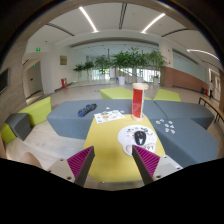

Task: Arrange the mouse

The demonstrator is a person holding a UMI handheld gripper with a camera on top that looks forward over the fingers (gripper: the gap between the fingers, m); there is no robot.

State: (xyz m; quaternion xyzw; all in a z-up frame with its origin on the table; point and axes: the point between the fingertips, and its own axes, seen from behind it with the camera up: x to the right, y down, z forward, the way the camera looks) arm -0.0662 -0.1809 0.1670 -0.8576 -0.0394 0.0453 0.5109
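1. The gripper [113, 163] hangs above a yellow table [105, 160], its two magenta pads [80, 160] showing at the bottom of the view, spread wide with nothing between them.
2. The mouse [140, 137], small and dark, lies on a round white mat [132, 138] just ahead of the fingers, closer to the right finger than the left. It does not touch either finger.
3. Beyond the mat stands a tall red cup [138, 100], upright, near the mat's far edge. To its left lies a paper [108, 116], and a dark object [87, 110] rests on the grey surface further left; what that is cannot be made out.
4. To the right of the mat some small white bits [166, 126] lie scattered on grey.
5. The step in hand looks like the approach: the open fingers are lined up short of the mouse, and no grasp has been made yet.
6. The next move probably calls for going forward and a little right, then lowering so that the fingers straddle the mouse across its narrow width before closing.
7. Care is likely needed to keep clear of the cup, which stands just behind the mouse and could tip if nudged.
8. Which way the mouse points is too small to tell, so the final placing on the mat cannot be judged from here.
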